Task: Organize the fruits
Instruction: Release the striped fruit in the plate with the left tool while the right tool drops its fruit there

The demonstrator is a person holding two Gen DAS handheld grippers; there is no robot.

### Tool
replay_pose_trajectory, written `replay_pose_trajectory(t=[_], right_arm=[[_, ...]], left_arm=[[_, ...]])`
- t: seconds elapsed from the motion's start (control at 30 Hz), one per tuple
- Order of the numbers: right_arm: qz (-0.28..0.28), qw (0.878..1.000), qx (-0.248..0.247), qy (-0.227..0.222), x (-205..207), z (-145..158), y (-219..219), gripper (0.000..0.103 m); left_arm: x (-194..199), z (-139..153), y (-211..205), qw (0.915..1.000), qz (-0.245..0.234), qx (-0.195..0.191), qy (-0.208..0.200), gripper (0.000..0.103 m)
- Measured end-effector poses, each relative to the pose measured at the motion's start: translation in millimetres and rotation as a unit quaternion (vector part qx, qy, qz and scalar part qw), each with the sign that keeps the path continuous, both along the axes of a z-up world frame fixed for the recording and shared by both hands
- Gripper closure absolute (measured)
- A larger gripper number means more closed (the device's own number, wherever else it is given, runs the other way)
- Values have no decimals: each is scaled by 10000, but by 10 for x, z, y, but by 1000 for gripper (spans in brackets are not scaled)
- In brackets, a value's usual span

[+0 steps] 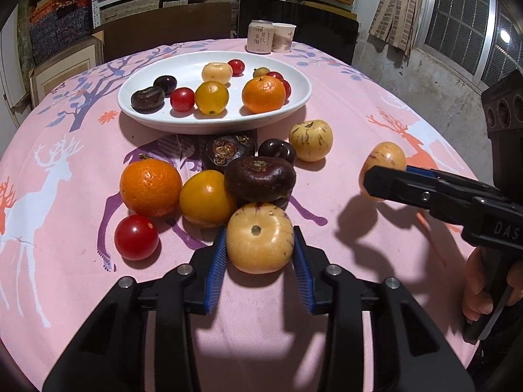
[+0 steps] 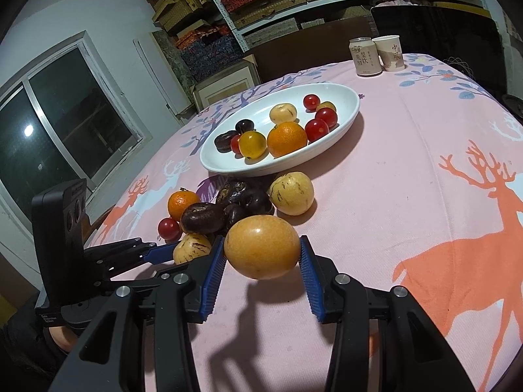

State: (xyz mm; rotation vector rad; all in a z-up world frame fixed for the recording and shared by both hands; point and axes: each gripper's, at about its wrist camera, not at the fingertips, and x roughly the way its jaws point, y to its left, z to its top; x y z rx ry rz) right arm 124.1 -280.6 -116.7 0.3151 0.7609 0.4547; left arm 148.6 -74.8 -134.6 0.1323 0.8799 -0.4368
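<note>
The jaws of the left gripper (image 1: 260, 261) pinch a pale striped fruit (image 1: 260, 238) low in the frame, and the right gripper (image 2: 261, 261) pinches a yellow fruit (image 2: 261, 246); lift each straight up, then place gently in the white dish (image 1: 137, 111) above

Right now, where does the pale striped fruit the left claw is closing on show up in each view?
Left wrist view: striped fruit sits bottom centre, between the left claw's blue pads.
Right wrist view: same fruit is lower left, partly hidden behind the right claw's pad.
Shared landmark: the white plate, beyond the loose fruit pile.
</note>
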Motion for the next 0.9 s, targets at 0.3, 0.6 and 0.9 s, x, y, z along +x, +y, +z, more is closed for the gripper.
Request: replay_pose_trajectory(t=[0.3, 0.6, 0.9], right_arm=[[54, 10000, 26, -65, -7, 14, 25, 58], [184, 9996, 48, -192, -81, 60, 62, 58], [90, 9997, 112, -210, -190, 110, 6, 58]], left_arm=[[-231, 155, 70, 9998, 3, -53, -206, 66], [-511, 349, 212, 9990, -12, -266, -363, 66], [-621, 478, 449, 9979, 169, -412, -470, 66]])
